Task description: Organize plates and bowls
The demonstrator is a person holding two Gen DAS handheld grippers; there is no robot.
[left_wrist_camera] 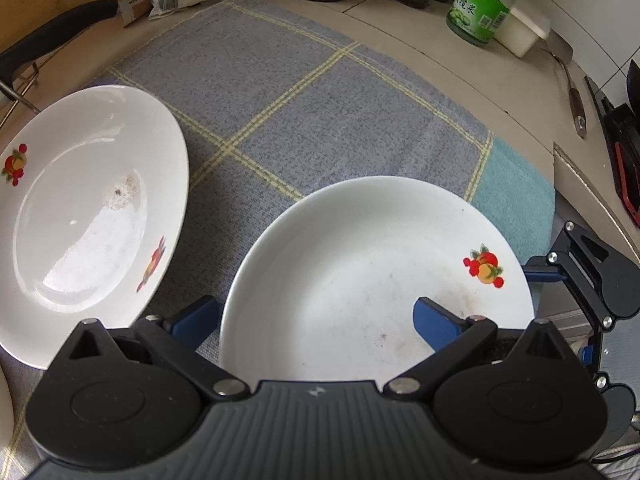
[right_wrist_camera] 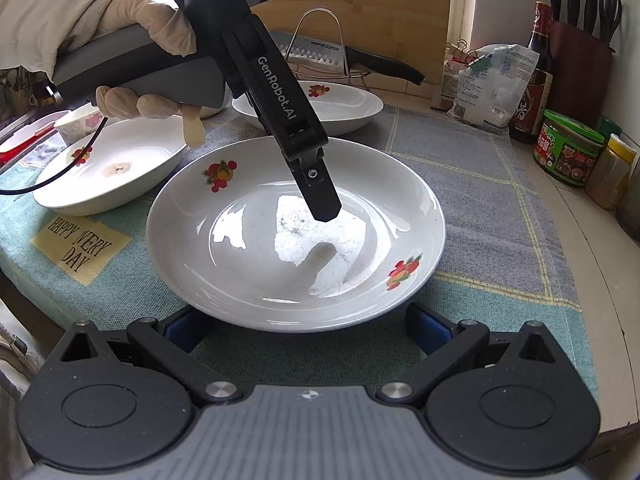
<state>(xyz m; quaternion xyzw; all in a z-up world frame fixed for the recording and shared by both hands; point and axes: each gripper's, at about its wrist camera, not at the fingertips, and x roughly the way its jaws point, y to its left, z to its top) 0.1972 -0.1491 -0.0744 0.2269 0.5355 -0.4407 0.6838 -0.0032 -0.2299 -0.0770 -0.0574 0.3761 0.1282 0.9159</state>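
A kitchen worktop (right_wrist_camera: 592,240) carried a checked cloth (right_wrist_camera: 480,184) in grey, blue and teal, and the plates lay on that cloth. Nearest the front edge, the right gripper (right_wrist_camera: 304,330) had its fingers spread wide and released, one on either side of the near rim of the middle plate (right_wrist_camera: 224,248) without closing on it. That plate sat flat on the cloth, shallow, white with fruit prints and faint smears in its well. The left gripper (left_wrist_camera: 316,322) reached over the same plate from the opposite side, held in a gloved hand (right_wrist_camera: 132,40); its fingers were also spread and straddled the plate's rim, one inside the well and one outside, gripping nothing yet. Toward the cloth's left edge lay a second plate (right_wrist_camera: 116,168) with a brown stain, and farther back, near the rear edge, a third plate (right_wrist_camera: 340,108). A small floral bowl (right_wrist_camera: 78,126) stood behind the stained plate. Behind the cloth a knife rest (right_wrist_camera: 320,44), jars (right_wrist_camera: 568,152), a sauce bottle (right_wrist_camera: 536,80) and a knife block (right_wrist_camera: 580,60) lined the back wall.

As judged from this layout, the organizing had barely begun: all three plates lay separate, none stacked, and the bowl looked untouched. Lifting the middle plate onto another seemed the step in hand.
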